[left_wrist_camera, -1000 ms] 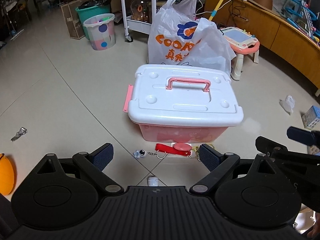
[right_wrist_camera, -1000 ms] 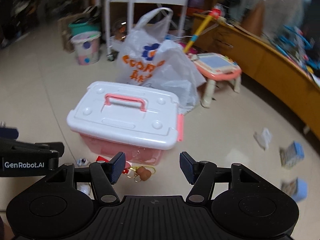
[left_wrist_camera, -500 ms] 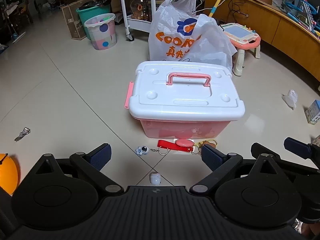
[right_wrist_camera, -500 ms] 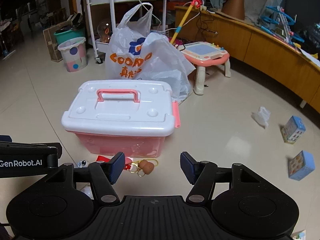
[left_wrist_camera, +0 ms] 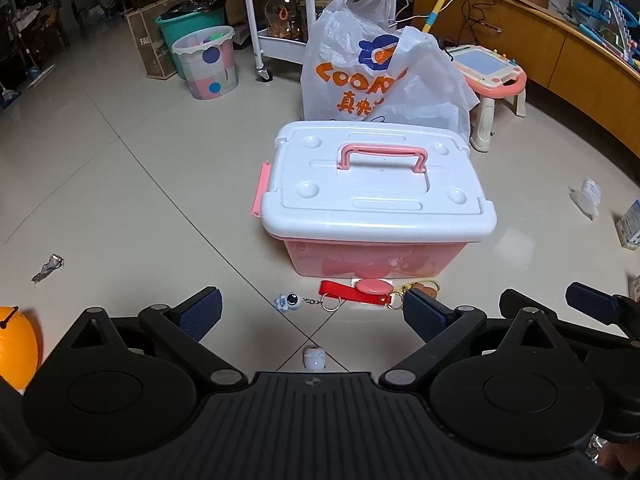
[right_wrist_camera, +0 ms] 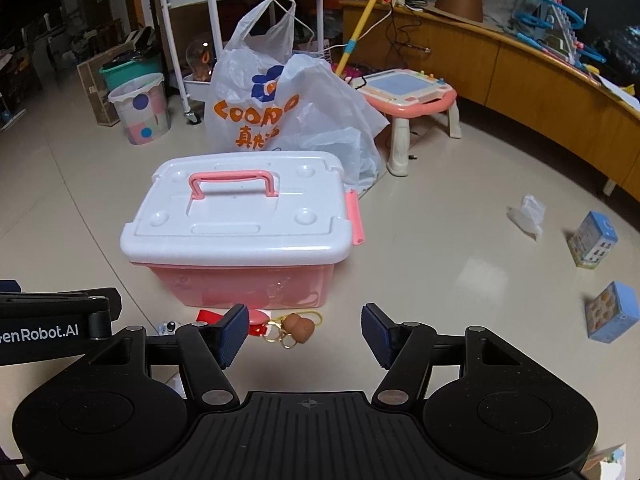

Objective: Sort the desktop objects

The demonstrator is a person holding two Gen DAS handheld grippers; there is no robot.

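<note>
**On the tiled floor: a shut pink box, trinkets at its foot**

Behind the box slumps a crinkled white plastic bag (left_wrist_camera: 376, 76) printed "COO…" in orange above Chinese characters. The storage box (left_wrist_camera: 376, 216), translucent pink with a glossy white lid and pink handle, sits closed. Since a moment ago it shows squarer to the right gripper (right_wrist_camera: 302, 338), whose neighbour reads "enRobot.AI". The left gripper (left_wrist_camera: 310, 314) has spread a little wider; both hang wide open and empty. Touching the box's front lie a red strap keyring (left_wrist_camera: 354, 292) and a brown charm (right_wrist_camera: 298, 328); beside them an astronaut charm (left_wrist_camera: 289, 301), nearer still a small white capsule (left_wrist_camera: 314, 358).
</note>
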